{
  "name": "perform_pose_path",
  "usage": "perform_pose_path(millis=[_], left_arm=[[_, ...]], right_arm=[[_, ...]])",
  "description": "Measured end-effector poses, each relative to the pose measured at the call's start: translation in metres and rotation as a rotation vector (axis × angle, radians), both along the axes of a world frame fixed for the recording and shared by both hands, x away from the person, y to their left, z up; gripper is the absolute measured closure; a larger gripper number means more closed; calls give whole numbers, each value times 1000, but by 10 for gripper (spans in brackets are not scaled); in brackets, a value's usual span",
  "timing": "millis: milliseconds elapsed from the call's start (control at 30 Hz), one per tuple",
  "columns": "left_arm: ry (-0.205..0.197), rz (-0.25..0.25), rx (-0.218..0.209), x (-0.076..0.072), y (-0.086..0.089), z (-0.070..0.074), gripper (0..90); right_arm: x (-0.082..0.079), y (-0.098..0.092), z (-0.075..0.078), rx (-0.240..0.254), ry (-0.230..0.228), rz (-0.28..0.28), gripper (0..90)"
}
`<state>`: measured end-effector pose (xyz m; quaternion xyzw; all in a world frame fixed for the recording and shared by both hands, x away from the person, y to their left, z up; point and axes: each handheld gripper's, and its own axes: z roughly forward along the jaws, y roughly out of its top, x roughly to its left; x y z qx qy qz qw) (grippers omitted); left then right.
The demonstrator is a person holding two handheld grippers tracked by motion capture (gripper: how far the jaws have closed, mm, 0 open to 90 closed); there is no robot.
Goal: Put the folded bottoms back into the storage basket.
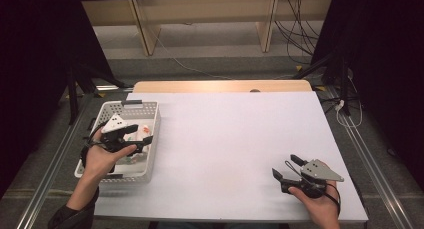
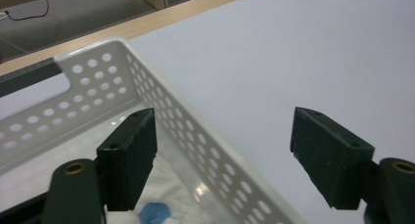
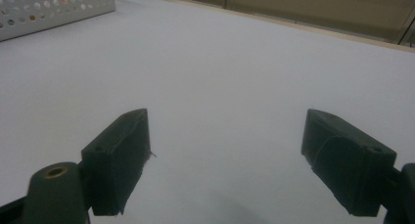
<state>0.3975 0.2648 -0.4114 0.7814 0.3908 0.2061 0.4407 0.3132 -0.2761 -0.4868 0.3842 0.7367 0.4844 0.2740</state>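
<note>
A white perforated basket (image 1: 150, 170) stands at the table's left edge. Inside it lie small packets in clear wrap (image 1: 135, 157), one with a blue piece (image 2: 154, 214). My left gripper (image 1: 142, 134) hovers over the basket's right side, open with nothing between its jaws. In the left gripper view the left gripper (image 2: 225, 131) straddles the basket wall (image 2: 210, 155), with one jaw over the inside and the other over the table. My right gripper (image 1: 285, 165) rests near the front right of the table, open and empty. Bare tabletop lies ahead of the right gripper (image 3: 227, 136).
A white sheet (image 1: 235, 139) covers the table, with a wooden strip (image 1: 220, 86) along the far edge. The basket (image 3: 54, 6) sits far off in the right gripper view. Beyond the table are cables (image 1: 295, 34) and wooden furniture legs (image 1: 145, 34) on the floor.
</note>
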Motion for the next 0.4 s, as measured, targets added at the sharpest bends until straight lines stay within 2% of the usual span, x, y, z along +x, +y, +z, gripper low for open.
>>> perform_pose_path(millis=[133,233,333,400], left_arm=[[17,-46,-14,-12,-13,-2,161],[19,-75,-34,-22,-25,-8,153],[20,-105,-20,-26,-34,-12,151],[18,-103,3,-26,-37,-13,154]], right_arm=[[0,0,0,3,-3,1,191],[0,0,0,2,-2,1,190],[0,0,0,-1,-4,2,190],[0,0,0,-1,-4,2,190]])
